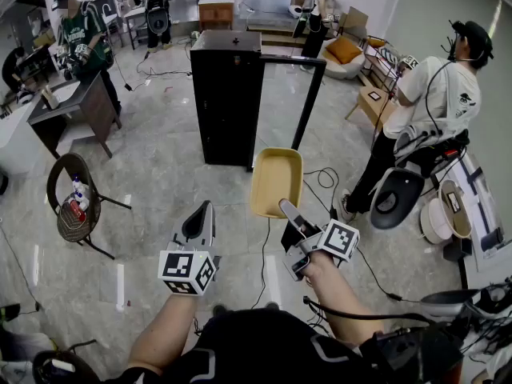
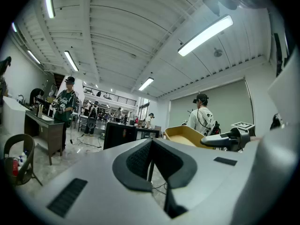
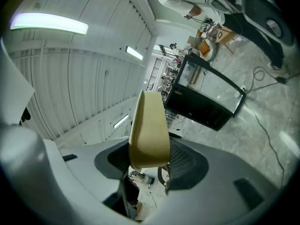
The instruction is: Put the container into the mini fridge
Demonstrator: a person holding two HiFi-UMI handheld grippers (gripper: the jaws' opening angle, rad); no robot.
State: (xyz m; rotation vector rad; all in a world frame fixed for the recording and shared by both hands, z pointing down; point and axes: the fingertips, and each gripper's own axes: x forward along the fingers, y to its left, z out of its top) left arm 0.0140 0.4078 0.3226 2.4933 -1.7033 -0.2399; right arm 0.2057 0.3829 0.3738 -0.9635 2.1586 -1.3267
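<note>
Head view: your right gripper pinches the yellow container by its near rim, in midair short of the open mini fridge. It likely handles light, stiff and slick. Your left gripper is pressed together, empty.

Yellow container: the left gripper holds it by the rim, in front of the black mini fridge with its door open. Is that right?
No. The right gripper holds the yellow container by its rim, as the right gripper view shows; the left gripper is shut on nothing. The rest stands: the black mini fridge is ahead, door open.
</note>
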